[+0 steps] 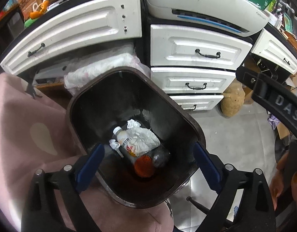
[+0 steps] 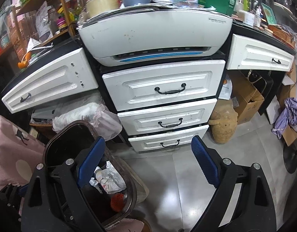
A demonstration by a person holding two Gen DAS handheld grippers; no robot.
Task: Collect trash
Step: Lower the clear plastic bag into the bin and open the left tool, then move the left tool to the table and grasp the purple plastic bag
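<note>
Blue-padded and spread wide with nothing between its fingers, the left tool (image 1: 148, 166) hangs over a dark brown plastic waste bin (image 1: 74, 104) whose open mouth fills the left wrist view. Five pieces of trash lie at the bin's bottom: one white-capped plastic drink bottle (image 1: 123, 139), one large crumpled white paper sheet (image 1: 143, 138) resting against it, two small white paper wads (image 1: 133, 123) (image 1: 114, 144), and one orange mesh-textured round object (image 1: 144, 165) nearest the tool. Beside the orange piece sits a dark shape too dim to identify.

The right tool (image 2: 148, 162), likewise spread wide and holding nothing, faces a grey tiled floor (image 2: 177, 174) to the right of the bin. Its left finger overlaps the bin's rim in the right wrist view, where the same bottle, sheet and orange piece show.

A pink cloth with dark figures (image 1: 22, 125) presses against the bin's left side. Behind stands a black-framed cabinet with three stacked white panelled drawers (image 2: 163, 89), each with one dark metal handle, flanked by one white drawer front on each side. One white machine with a blue strip (image 2: 154, 36) sits on top, under stacked papers and containers. On the floor to the right rest one tan clay jar (image 2: 223, 127), brown cardboard boxes (image 2: 247, 100) and one crumpled lilac cloth (image 2: 289, 114). Wooden shelves (image 2: 57, 9) crowd the left background.
</note>
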